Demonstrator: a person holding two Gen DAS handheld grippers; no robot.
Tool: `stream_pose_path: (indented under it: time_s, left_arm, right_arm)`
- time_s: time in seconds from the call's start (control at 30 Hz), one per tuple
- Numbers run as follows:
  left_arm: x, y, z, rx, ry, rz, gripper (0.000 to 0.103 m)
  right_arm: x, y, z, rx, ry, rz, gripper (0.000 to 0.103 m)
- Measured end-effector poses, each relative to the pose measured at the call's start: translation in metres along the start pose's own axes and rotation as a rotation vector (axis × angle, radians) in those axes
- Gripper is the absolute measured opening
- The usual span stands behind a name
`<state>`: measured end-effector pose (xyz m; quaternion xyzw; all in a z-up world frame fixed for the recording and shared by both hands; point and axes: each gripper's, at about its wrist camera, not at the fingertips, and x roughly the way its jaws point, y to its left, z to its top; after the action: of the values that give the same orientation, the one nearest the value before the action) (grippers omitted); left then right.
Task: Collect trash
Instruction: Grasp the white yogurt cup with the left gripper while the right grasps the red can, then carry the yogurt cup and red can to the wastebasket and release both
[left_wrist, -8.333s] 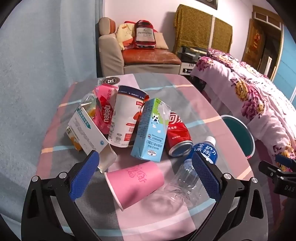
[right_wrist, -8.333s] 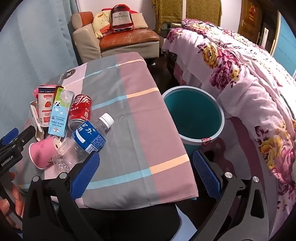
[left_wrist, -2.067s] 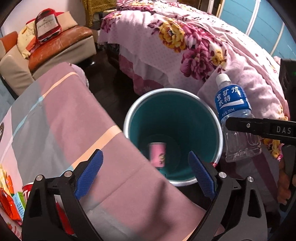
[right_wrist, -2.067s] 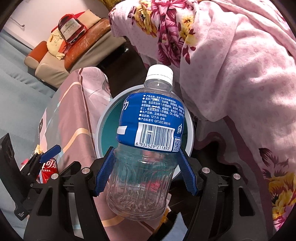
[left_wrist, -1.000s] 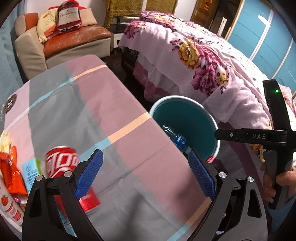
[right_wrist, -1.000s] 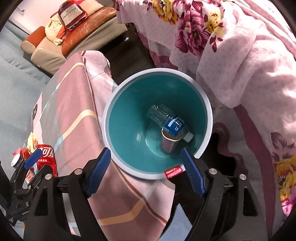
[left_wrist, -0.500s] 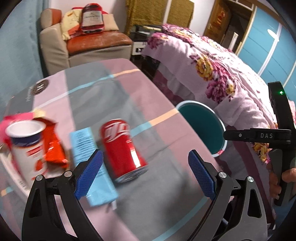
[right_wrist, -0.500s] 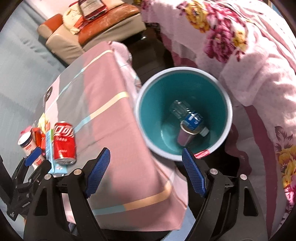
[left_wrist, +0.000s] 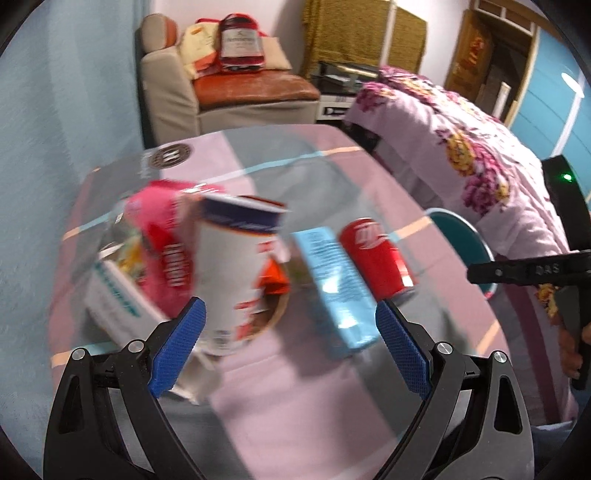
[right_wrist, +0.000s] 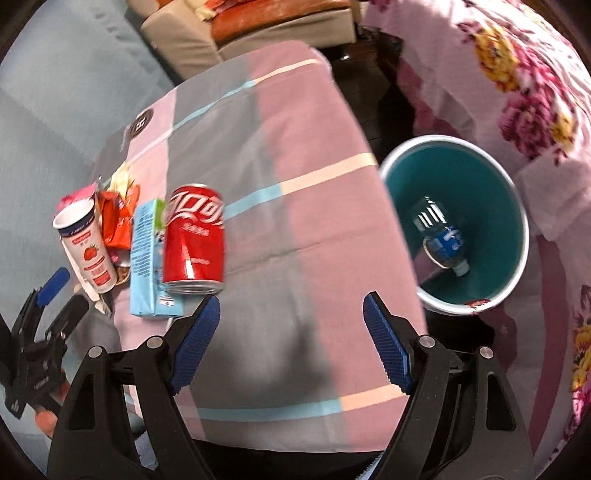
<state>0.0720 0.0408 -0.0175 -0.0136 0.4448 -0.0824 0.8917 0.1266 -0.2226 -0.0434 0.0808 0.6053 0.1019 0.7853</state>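
Note:
Trash lies in a cluster on the checked tablecloth: a red can on its side, a light blue carton beside it, a white strawberry cup, and orange and pink wrappers. My left gripper is open above the white cup and blue carton, holding nothing. My right gripper is open and empty over bare cloth, just right of the can. The teal bin beside the table holds the water bottle.
A white box lies at the cluster's left edge. A bed with a flowered pink cover stands right of the bin. An armchair stands beyond the table, and a pale blue curtain hangs on the left.
Both grippers have swung left, away from the bin and over the table. The trash cluster has come into the left wrist view. Both stay open and empty.

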Motion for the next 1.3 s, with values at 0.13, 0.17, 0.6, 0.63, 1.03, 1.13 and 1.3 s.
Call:
stream_pose_path:
  time_s: [0.13,0.17,0.6,0.63,1.03,1.13,1.3]
  left_arm:
    - [0.006,0.026,0.001,-0.052,0.005,0.007,0.093]
    - [0.008,0.031,0.002,-0.062,0.006,0.013,0.093]
    - [0.030,0.035,0.014,-0.038,-0.001,0.030,0.053]
    - [0.032,0.035,0.014,-0.037,0.001,0.029,0.054]
    - [0.053,0.032,0.016,-0.043,0.040,-0.004,0.048]
    - [0.049,0.031,0.014,-0.047,0.033,0.006,0.048]
    - [0.032,0.026,0.018,-0.051,0.006,0.006,0.048]
  right_arm:
    - [0.009,0.020,0.008,-0.030,0.013,-0.001,0.076]
    - [0.012,0.023,0.010,-0.034,0.016,0.000,0.076]
    - [0.051,0.066,0.042,-0.111,0.058,0.052,0.061]
    - [0.055,0.067,0.044,-0.114,0.064,0.060,0.061]
    - [0.089,0.075,0.046,-0.102,0.146,0.142,0.061]
    - [0.083,0.078,0.042,-0.123,0.115,0.141,0.055]
    - [0.060,0.072,0.040,-0.124,0.059,0.144,0.055]
